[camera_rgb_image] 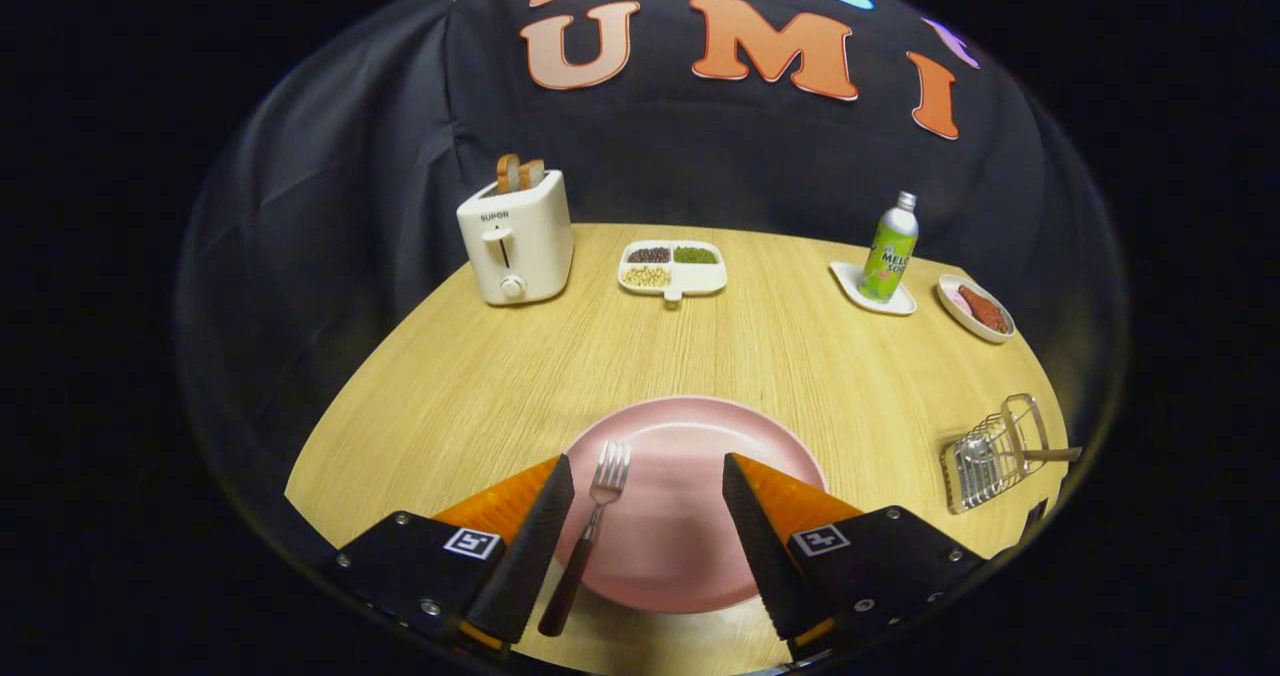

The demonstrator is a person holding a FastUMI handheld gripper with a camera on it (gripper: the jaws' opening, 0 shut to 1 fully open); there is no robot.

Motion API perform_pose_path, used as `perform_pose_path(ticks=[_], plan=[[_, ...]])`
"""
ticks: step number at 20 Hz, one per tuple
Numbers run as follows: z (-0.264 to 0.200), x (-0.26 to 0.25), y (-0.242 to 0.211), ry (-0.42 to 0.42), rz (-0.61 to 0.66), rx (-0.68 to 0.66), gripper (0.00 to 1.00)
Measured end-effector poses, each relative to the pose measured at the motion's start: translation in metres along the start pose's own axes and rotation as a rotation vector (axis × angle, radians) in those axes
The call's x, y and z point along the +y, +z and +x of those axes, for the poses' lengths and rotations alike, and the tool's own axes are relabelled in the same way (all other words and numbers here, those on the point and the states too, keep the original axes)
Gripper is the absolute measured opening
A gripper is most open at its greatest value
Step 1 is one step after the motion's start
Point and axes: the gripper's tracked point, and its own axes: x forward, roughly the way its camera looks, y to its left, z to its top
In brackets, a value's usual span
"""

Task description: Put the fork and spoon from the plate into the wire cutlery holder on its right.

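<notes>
A pink plate lies on the wooden table directly under my fingers. A fork with a dark handle rests on the plate's left part, tines pointing away, right beside my left finger. My gripper is open above the plate, its fingers wide apart and touching nothing. Off to the right, near the table's edge, the wire cutlery holder lies on its side. A spoon rests in it, the handle sticking out to the right.
At the back stand a white toaster with bread in it, a divided dish of beans, a green bottle on a white coaster and a small dish of red food. Bare table lies between these and the plate.
</notes>
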Motion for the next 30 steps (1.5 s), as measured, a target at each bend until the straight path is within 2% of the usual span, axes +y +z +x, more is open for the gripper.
perform_pose_path(ticks=[4, 12, 16, 17, 18, 19, 20, 21, 25, 30], plan=[[0.015, 0.006, -0.024, -0.002, -0.033, 0.069, 0.89], [0.029, 0.008, -0.055, 0.016, -0.07, 0.189, 0.77], [0.035, 0.014, -0.062, 0.049, -0.057, 0.248, 0.53], [0.035, 0.014, -0.063, 0.058, -0.051, 0.261, 0.42], [0.035, 0.013, -0.063, 0.059, -0.053, 0.27, 0.37], [0.037, 0.013, -0.063, 0.062, -0.058, 0.27, 0.26], [0.036, 0.014, -0.064, 0.065, -0.066, 0.284, 0.23], [0.036, 0.013, -0.063, 0.065, -0.075, 0.284, 0.14], [0.034, 0.011, -0.064, 0.092, -0.113, 0.313, 0.06], [0.024, -0.001, -0.054, 0.117, -0.119, 0.306, 0.05]])
